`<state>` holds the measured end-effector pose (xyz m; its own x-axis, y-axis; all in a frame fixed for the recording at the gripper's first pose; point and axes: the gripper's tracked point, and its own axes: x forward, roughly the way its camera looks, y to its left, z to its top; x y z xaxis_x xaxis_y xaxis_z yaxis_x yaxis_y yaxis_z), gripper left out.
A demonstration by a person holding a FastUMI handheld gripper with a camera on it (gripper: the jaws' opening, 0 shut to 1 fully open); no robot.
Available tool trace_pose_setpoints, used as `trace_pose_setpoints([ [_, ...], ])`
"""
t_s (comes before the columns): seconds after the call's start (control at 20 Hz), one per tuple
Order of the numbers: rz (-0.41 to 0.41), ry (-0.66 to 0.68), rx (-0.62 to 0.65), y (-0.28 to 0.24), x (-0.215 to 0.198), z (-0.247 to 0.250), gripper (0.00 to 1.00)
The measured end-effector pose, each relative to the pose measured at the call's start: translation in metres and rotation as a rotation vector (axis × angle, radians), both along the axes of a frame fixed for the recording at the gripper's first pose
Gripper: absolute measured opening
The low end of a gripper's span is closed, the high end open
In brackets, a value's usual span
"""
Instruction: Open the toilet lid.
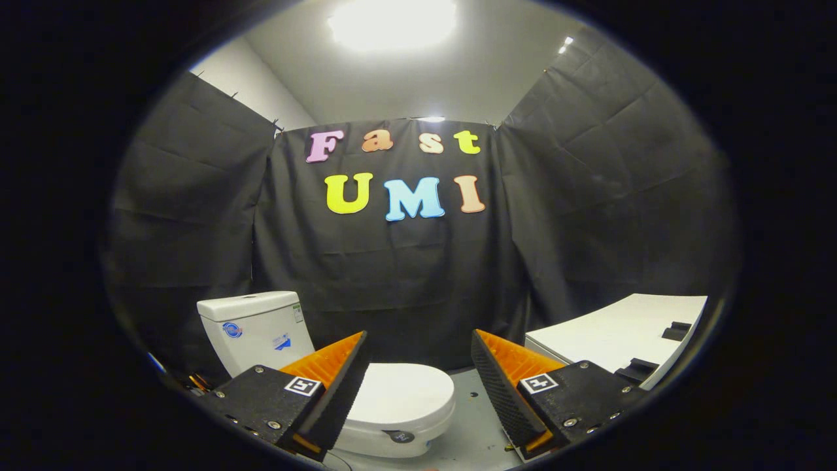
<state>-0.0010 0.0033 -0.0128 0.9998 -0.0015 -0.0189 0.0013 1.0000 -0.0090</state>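
Lid down, claw not yet on it.
The toilet lid [402, 392] lies flat just beyond the spread claw [418, 379], tank [255, 327] behind, white table [614, 333] further right. Best to hook one finger under the front lip and lift upward.

Hand-held gripper [418, 376]: ribbed fingers, screwed plates, square tag markers.

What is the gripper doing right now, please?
Gripper: open, holding nothing, fingers spread ahead of the closed toilet lid.
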Motion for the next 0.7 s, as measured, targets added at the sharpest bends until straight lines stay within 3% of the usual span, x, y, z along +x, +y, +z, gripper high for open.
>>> trace_pose_setpoints([
  [0.45,0.018,0.035,-0.005,0.011,0.001,-0.013,0.95],
  [0.7,0.074,0.082,0.053,0.026,0.01,-0.036,0.95],
])
